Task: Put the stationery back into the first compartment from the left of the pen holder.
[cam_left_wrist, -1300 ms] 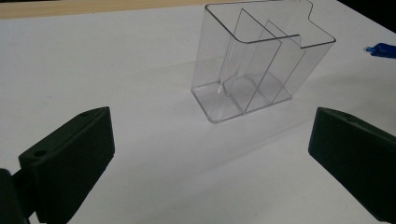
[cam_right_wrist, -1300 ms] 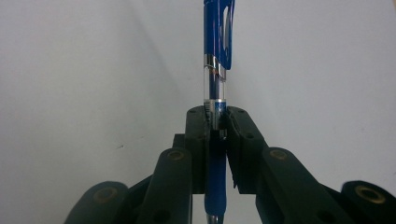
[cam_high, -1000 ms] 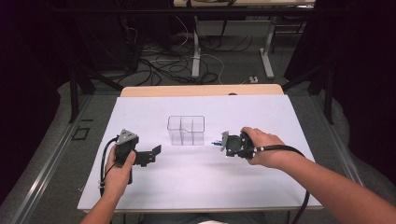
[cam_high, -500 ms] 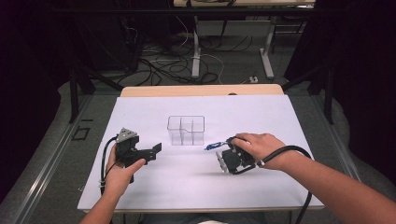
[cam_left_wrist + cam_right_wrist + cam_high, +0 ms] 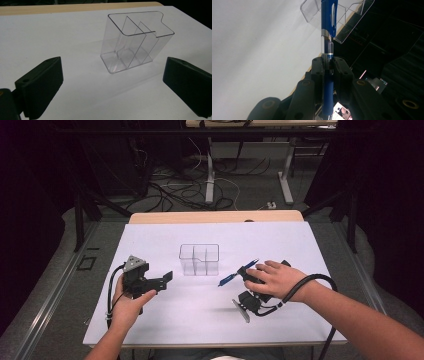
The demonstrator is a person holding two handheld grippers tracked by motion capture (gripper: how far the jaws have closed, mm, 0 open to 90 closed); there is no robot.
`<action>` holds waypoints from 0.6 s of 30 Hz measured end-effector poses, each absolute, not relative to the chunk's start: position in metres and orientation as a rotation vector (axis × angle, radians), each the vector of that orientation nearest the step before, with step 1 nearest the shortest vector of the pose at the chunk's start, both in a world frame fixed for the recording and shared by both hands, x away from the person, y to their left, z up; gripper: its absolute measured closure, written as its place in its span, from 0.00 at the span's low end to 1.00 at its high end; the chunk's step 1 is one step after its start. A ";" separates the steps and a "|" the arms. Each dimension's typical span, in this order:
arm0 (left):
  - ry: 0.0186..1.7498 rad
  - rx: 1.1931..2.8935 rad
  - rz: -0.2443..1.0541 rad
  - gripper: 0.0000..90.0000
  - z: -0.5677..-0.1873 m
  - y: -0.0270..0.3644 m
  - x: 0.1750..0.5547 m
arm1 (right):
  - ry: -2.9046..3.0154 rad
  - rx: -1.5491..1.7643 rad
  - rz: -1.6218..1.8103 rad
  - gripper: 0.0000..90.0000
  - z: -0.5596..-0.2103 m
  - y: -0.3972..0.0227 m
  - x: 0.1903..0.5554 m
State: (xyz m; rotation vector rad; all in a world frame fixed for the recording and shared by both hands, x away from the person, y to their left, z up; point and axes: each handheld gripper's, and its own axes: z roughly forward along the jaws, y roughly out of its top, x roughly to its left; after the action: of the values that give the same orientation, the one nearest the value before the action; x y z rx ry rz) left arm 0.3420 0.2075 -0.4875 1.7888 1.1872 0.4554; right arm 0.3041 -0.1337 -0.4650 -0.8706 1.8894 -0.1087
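**Desk:** What are you seeing at the claws?

**Operator:** I'm starting with the right gripper [image 5: 327, 65]. Its jaws are clamping a blue pen [image 5: 328, 22] between the pads, and the pen is running straight out past the tips, its clear middle section sitting just above them and its clip end toward the organiser. From the high view I'm seeing the right gripper [image 5: 248, 276] under the right hand [image 5: 276, 279], lying on its side, with the pen [image 5: 238, 272] slanting across the white table [image 5: 300, 245], its lower end nearest the organiser.

**Desk:** And the other one?

**Operator:** I'm holding the left gripper [image 5: 165, 279] low over the table with the left hand [image 5: 129, 306]. Its jaws are standing wide apart with nothing between them, as the left gripper view is showing.

**Desk:** Where is the organiser?

**Operator:** The clear plastic organiser [image 5: 199, 259] is standing upright near the middle of the table, between the two grippers and a little beyond them. In the left gripper view I'm looking at the organiser [image 5: 136, 41] ahead of the open jaws, apart from them; two dividers are splitting it into three compartments. The pen is staying just beside it, not inside; I'm not able to tell whether they are touching.
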 end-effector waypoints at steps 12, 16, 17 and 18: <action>1.101 1.855 0.430 0.22 -0.476 0.197 0.344 | 1.879 -0.888 -0.106 0.89 -0.465 -0.124 0.306; 1.073 1.863 0.445 0.28 -0.472 0.191 0.345 | 1.871 -0.890 -0.106 0.89 -0.464 -0.120 0.306; 1.066 1.869 0.446 0.29 -0.471 0.188 0.344 | 1.873 -0.887 -0.102 0.89 -0.464 -0.119 0.306; 1.051 1.883 0.449 0.30 -0.470 0.186 0.344 | 1.867 -0.899 -0.103 0.89 -0.463 -0.118 0.307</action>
State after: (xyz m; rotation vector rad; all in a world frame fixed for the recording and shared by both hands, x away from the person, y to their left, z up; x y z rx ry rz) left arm 0.3443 0.1857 -0.4704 1.8826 1.0514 0.4487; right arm 0.3068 -0.1177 -0.4634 -0.8987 1.8665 -0.1027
